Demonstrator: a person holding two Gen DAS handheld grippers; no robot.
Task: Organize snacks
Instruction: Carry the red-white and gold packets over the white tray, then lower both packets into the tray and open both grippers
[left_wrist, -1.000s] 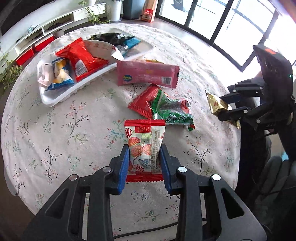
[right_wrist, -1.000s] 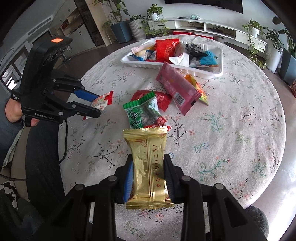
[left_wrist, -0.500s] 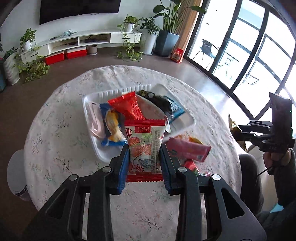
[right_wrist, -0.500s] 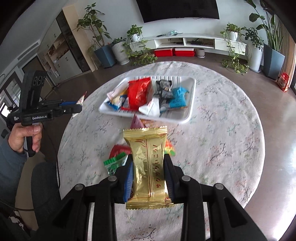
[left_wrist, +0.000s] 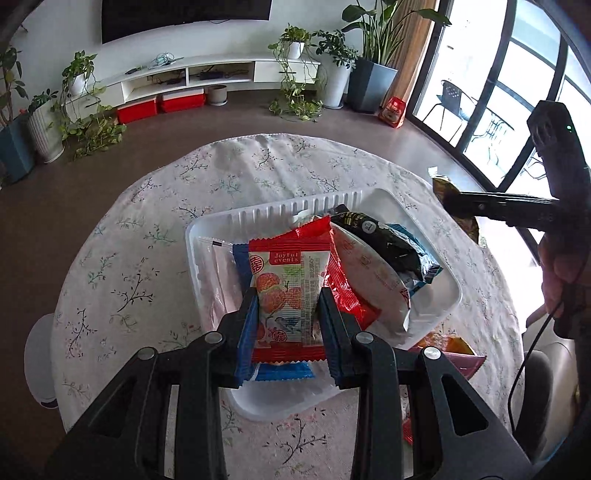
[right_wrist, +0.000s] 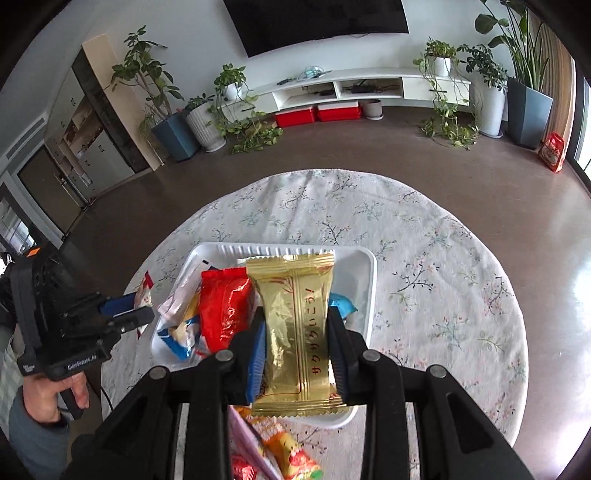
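Note:
My left gripper (left_wrist: 288, 306) is shut on a red-and-white strawberry snack packet (left_wrist: 290, 291), held above the white plastic tray (left_wrist: 280, 216). My right gripper (right_wrist: 297, 332) is shut on a gold wafer packet (right_wrist: 295, 325), also held over the tray (right_wrist: 364, 258). Several snacks lie in the tray: a red bag (right_wrist: 223, 306), a black packet (left_wrist: 384, 240) and a white pouch (left_wrist: 369, 273). In the right wrist view the left gripper (right_wrist: 142, 308) shows at the tray's left side. The right gripper's body (left_wrist: 517, 210) with the gold packet (left_wrist: 443, 186) appears at the tray's right.
The round table has a floral cloth (right_wrist: 424, 258). Loose snacks lie on it near the tray's front edge: a pink packet (left_wrist: 458, 360) and an orange packet (right_wrist: 291, 450). A hand (right_wrist: 48, 393) grips the left tool. Beyond the table are brown floor, potted plants and a low white shelf.
Both grippers carried their packets from the near table area up and forward until they hang over the tray. The loose snacks on the cloth now sit below and behind them.

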